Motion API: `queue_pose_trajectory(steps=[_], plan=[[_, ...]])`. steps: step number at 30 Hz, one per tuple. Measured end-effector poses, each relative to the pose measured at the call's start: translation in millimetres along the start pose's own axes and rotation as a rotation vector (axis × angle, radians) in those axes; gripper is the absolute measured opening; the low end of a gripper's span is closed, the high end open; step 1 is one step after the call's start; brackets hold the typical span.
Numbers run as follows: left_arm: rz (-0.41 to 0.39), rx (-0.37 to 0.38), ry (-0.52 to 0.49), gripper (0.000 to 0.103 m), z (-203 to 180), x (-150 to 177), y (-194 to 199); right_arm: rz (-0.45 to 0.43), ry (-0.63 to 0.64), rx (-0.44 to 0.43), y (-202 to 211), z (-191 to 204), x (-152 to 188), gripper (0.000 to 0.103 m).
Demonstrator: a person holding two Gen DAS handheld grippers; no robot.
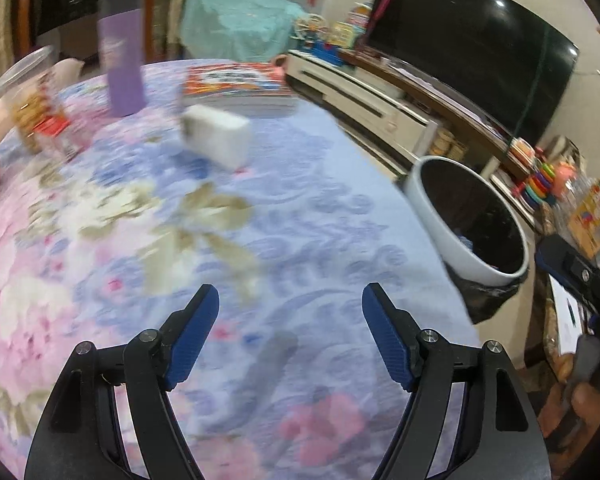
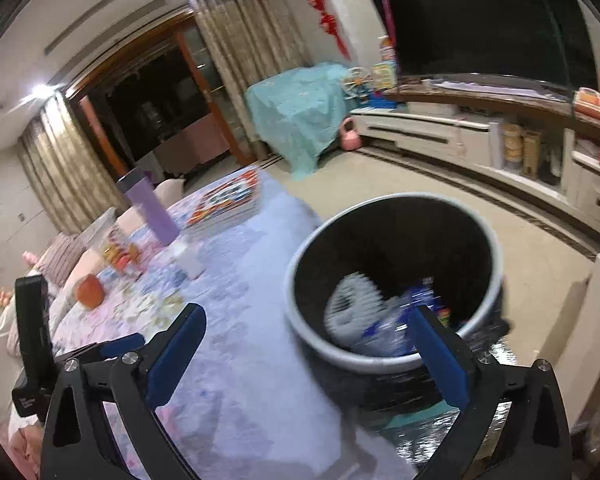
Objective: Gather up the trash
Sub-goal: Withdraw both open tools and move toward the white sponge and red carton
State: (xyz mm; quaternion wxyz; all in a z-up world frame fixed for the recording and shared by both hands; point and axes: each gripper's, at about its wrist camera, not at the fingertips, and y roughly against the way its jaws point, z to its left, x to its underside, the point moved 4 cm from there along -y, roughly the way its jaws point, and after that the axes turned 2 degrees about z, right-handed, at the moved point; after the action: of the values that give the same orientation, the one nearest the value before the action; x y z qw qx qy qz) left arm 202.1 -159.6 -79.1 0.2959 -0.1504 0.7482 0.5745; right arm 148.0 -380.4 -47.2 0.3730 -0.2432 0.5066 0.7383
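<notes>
A white trash bin with a black liner (image 2: 496, 248) stands on the floor beside the table; it also shows in the left wrist view (image 1: 428, 208). Blurred white and blue wrappers (image 2: 364, 312) lie inside it. My right gripper (image 2: 308, 316) is open and empty, hovering over the bin's near rim. My left gripper (image 1: 290, 300) is open and empty above the floral tablecloth (image 1: 320, 220). A white box (image 1: 216, 136) lies on the table ahead of the left gripper.
On the table stand a purple tumbler (image 1: 122, 64), a stack of books (image 1: 236, 84), a clear snack jar (image 1: 36, 100) and an orange object (image 2: 90, 290). A TV (image 2: 480, 24) on a low white cabinet (image 2: 440, 132) lines the far wall.
</notes>
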Motion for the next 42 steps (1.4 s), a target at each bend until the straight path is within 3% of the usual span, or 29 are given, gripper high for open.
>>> queue_pose_trajectory(steps=[13,22,33,42], plan=[[-0.016,-0.071,0.157,0.077,90,16,20,0.084,0.093,-0.100,-39,81,26,0.102],[-0.017,-0.104,0.216,0.077,130,24,27,0.134,0.136,-0.136,-66,116,39,0.102],[-0.020,-0.137,0.256,0.077,164,13,22,0.190,0.193,-0.171,-104,148,42,0.102],[-0.025,-0.190,0.286,0.077,188,-15,3,0.214,0.232,-0.174,-137,157,23,0.102]])
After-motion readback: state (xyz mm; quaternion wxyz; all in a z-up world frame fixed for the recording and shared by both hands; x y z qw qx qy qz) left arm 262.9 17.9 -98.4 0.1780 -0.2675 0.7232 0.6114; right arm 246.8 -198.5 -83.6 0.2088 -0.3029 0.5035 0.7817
